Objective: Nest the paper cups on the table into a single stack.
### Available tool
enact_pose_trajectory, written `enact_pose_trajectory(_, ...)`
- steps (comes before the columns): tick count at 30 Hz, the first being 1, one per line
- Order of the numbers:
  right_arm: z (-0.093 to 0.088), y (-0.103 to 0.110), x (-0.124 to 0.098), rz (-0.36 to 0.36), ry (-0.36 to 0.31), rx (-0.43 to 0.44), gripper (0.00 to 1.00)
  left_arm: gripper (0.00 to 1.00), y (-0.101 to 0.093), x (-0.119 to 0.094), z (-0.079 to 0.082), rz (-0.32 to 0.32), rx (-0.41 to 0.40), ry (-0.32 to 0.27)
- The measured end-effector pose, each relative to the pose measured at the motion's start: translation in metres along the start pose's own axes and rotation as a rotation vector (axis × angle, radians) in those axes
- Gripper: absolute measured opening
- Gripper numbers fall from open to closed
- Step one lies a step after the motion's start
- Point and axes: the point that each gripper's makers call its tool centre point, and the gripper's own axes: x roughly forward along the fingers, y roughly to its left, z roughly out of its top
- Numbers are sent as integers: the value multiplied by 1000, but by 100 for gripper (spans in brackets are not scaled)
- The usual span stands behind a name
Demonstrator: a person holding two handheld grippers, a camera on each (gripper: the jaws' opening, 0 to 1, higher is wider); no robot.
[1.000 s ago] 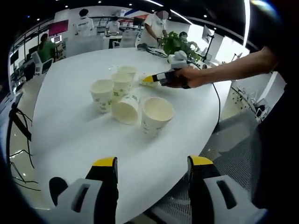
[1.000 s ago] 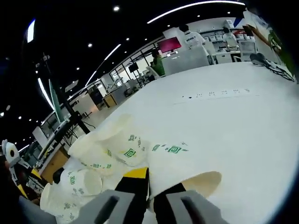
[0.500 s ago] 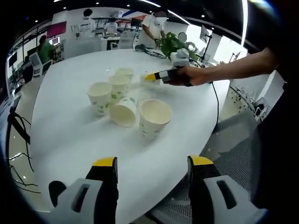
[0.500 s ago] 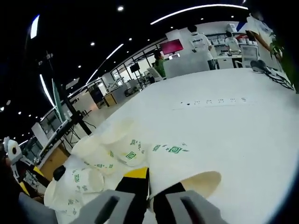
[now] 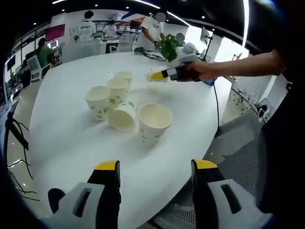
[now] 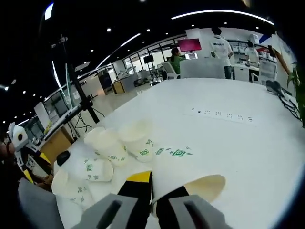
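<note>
I see a big round white table (image 5: 71, 143) in an office, and the left gripper view looks down on it from the near edge. My left gripper (image 5: 155, 191) sits low over that edge with its two yellow-tipped jaws spread wide and nothing between them. Out in the middle of the table is a little bunch of paper cups with green marks. The front cup (image 5: 153, 121) stands up with its mouth open, and just beside it the tipped cup (image 5: 123, 117) lies on its side. Behind them the left cup (image 5: 97, 101) and the middle cup (image 5: 117, 89) stand close together, and the far cup (image 5: 124, 76) stands behind those. Past the bunch, a person's hand (image 5: 200, 70) holds my right gripper (image 5: 159, 75) above the table. The right gripper view shows what I cannot make out from over there: the right gripper (image 6: 153, 188) is pinching the wall of the held cup (image 6: 190, 157), with its jaws close together on the paper and the rim (image 6: 205, 183) curling to one side. That view also shows the bunch from its other side, near the gripper. A green plant (image 5: 169, 45) stands far back on the table.
</note>
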Motion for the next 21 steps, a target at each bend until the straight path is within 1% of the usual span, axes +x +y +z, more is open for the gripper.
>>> enact_pose_trajectory(1,0,2,-2,3,4,-6,0,59,0,0,0,0,0,-2)
enact_pose_trajectory(3,3,12,-9,11,17,-32,0,59,0,0,1,-1,1,-7)
enact_pose_trajectory(4,2,9,-8,15,29,-47,0,59,0,0,0,-1,1,-9)
enact_pose_trajectory(5,2,9,-8,16,35,-57,0,59,0,0,0,-1,2,-9)
enact_pose_trajectory(7,2,19,-15,30,80,-126,0,59,0,0,-2,1,5,-9)
enact_pose_trajectory(8,1,17,-14,37,97,-149,0,59,0,0,-3,1,6,-9)
enact_pose_trajectory(9,4,19,-16,40,109,-188,0,59,0,0,-3,0,6,-9)
enact_pose_trajectory(11,9,30,-26,55,142,-233,0,59,-1,-1,-3,-2,5,-13)
enact_pose_trajectory(16,18,50,-33,93,187,-318,0,59,1,-2,-7,-4,4,-17)
enact_pose_trajectory(20,16,62,-36,122,274,-440,0,59,4,-3,-9,0,6,-18)
enact_pose_trajectory(21,16,64,-37,128,285,-455,0,59,3,-3,-8,2,7,-19)
